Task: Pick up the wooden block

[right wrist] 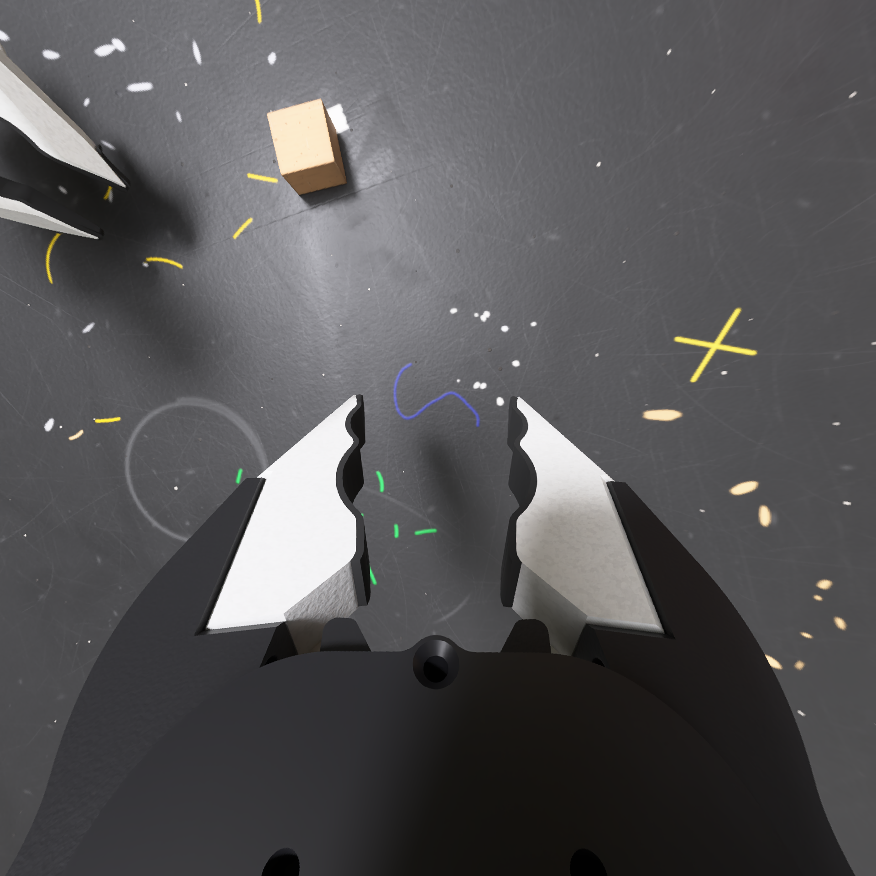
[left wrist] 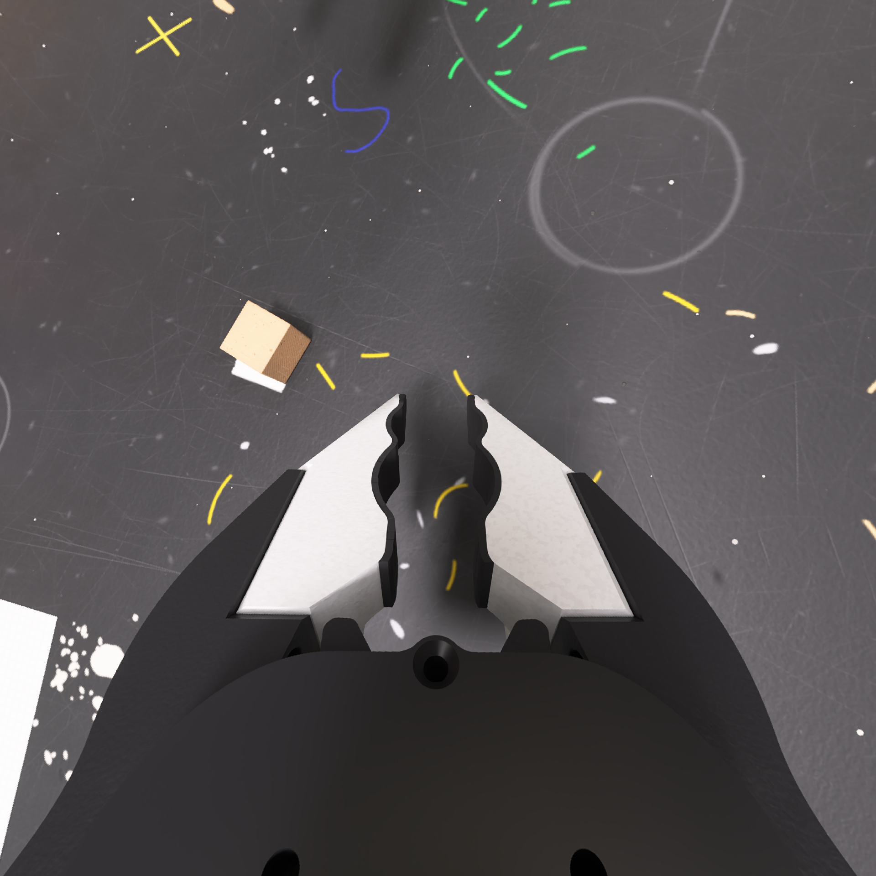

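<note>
The wooden block [left wrist: 265,340] is a small light-tan cube lying on the dark grey table, ahead and to the left of my left gripper [left wrist: 436,400]. The left gripper is open with a narrow gap between its fingers and holds nothing. In the right wrist view the block [right wrist: 307,146] lies farther off, up and left of my right gripper [right wrist: 436,403], which is open wide and empty. The left gripper's fingertips [right wrist: 111,206] show at the left edge of that view, left of the block and apart from it.
The table [left wrist: 474,284] is dark grey with scratches, paint specks and coloured marks. A small white patch [left wrist: 258,372] lies beside the block. A white sheet [left wrist: 21,687] sits at the lower left of the left wrist view.
</note>
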Tool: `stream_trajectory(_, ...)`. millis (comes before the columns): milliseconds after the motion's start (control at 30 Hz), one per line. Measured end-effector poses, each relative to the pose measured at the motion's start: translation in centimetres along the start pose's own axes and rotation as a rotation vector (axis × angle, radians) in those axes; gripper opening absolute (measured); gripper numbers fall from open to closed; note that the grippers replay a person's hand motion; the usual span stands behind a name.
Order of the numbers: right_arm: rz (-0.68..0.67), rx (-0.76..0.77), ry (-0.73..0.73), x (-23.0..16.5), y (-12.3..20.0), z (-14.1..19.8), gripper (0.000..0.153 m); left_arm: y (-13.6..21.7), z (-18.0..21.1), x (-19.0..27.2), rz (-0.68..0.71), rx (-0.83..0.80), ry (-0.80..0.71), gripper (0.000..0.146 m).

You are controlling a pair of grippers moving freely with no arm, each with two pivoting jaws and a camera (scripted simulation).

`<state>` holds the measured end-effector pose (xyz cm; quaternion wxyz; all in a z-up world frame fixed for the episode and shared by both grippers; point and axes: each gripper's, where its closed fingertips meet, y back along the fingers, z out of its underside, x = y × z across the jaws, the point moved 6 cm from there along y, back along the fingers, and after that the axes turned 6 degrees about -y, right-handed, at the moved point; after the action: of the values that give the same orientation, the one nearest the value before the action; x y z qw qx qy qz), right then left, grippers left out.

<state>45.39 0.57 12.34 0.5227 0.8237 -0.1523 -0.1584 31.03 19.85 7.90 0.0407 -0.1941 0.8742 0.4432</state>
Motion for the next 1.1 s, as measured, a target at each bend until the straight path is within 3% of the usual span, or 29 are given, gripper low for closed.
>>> stream_trajectory(267,-0.024,0.052,-0.033,0.5,-3.7,1.5,0.03,-0.2,0.0,0.2,0.008,-0.005,-0.005,0.026)
stream_trajectory(700,0.007,0.095,0.002,0.8,-4.2,1.5,0.026,-0.5,0.0,0.2,0.015,-0.009,-0.004,0.026)
stream_trajectory(933,0.127,0.072,0.007,0.9,-1.1,2.2,0.044,0.1,0.5,-0.2,-0.009,-0.028,0.002,0.026)
stream_trajectory(1000,0.146,0.124,0.043,-0.5,1.0,1.7,0.042,0.4,0.7,-0.4,-0.018,-0.032,0.012,0.026)
stream_trajectory(1100,0.069,0.196,0.138,-4.4,2.5,-0.2,0.04,0.7,1.0,-0.6,-0.026,-0.04,0.023,0.025)
